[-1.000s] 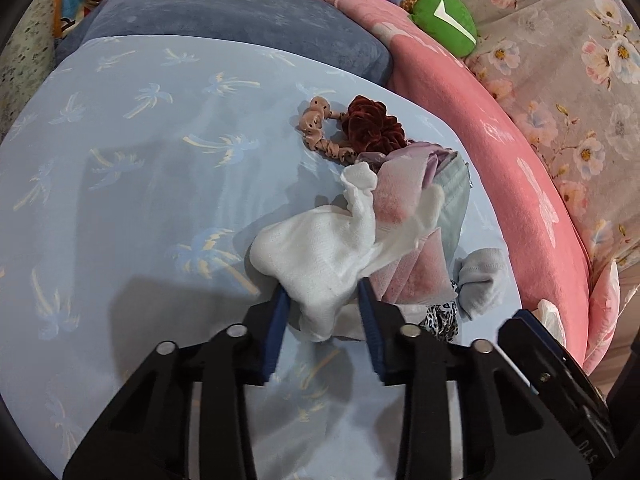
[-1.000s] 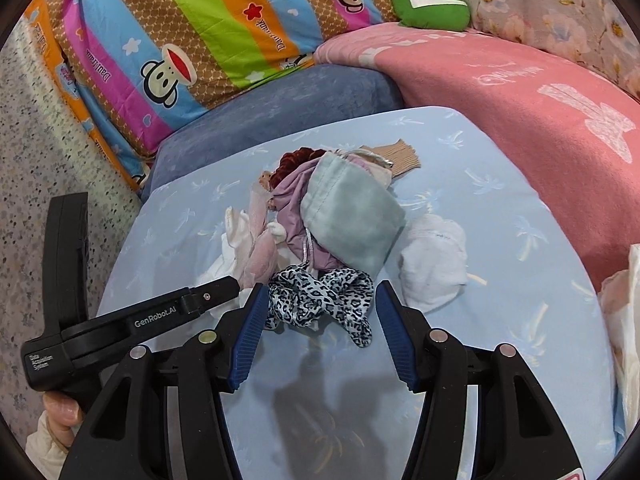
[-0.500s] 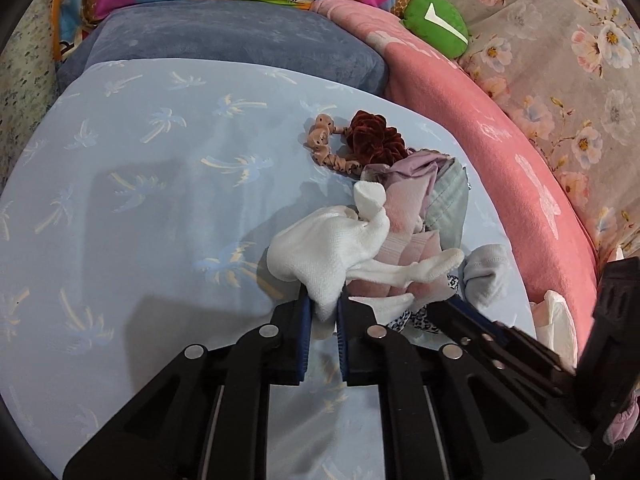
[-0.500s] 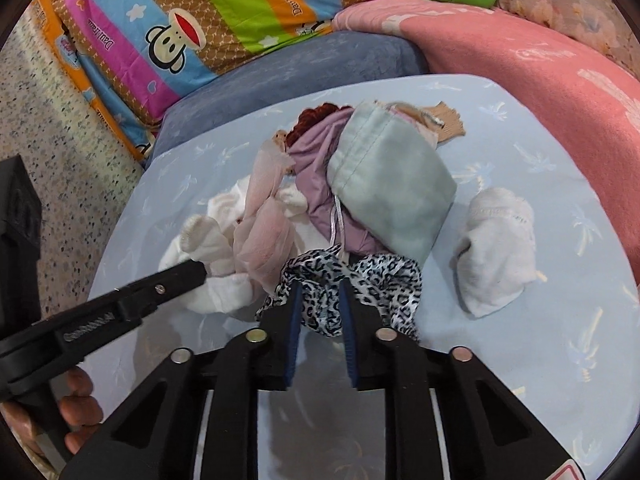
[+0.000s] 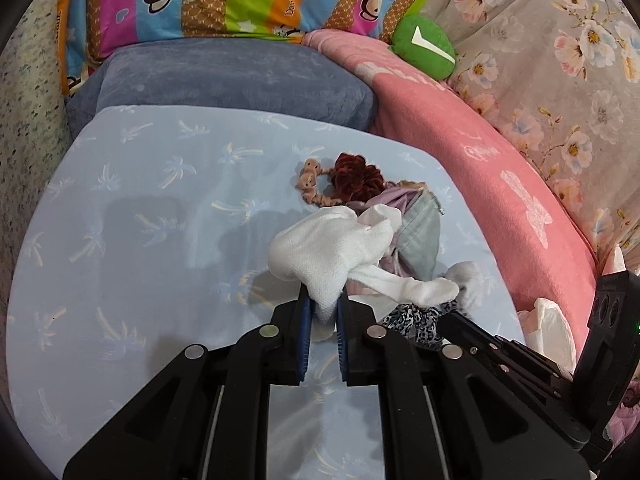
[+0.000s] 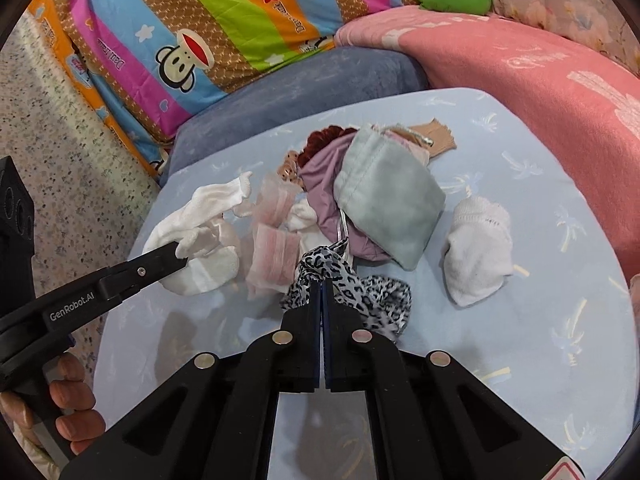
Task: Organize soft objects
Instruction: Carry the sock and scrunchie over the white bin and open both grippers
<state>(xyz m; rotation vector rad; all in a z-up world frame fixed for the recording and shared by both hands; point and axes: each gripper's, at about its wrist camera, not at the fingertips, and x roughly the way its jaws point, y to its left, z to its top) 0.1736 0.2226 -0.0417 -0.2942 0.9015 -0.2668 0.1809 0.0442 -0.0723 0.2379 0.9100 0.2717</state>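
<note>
A heap of soft things lies on a light blue cushion [image 5: 120, 240]. My left gripper [image 5: 320, 304] is shut on a white sock [image 5: 332, 252], which hangs lifted off the cushion. In the right wrist view that sock [image 6: 200, 216] shows at the left, pinched by the left gripper's black finger [image 6: 160, 256]. My right gripper [image 6: 322, 284] is shut on a leopard-print scrunchie [image 6: 352, 284]. Behind it lie a pale green pouch [image 6: 384, 200], a mauve cloth [image 6: 320, 176], a pink-striped sock [image 6: 276, 252], a dark red scrunchie [image 5: 356, 176] and a tan braided band [image 5: 312, 184].
Another white sock [image 6: 478, 240] lies alone right of the heap. A grey-blue cushion [image 5: 224, 80], a pink blanket [image 5: 480, 152], a striped monkey-print pillow [image 6: 200, 40] and a green plush [image 5: 424, 48] ring the cushion. Speckled floor [image 6: 60, 140] lies to the left. A hand [image 6: 72, 400] holds the left gripper.
Both grippers closed: the left on the white sock, the right on the leopard scrunchie. The left then rose, pulling the sock up off the heap.
</note>
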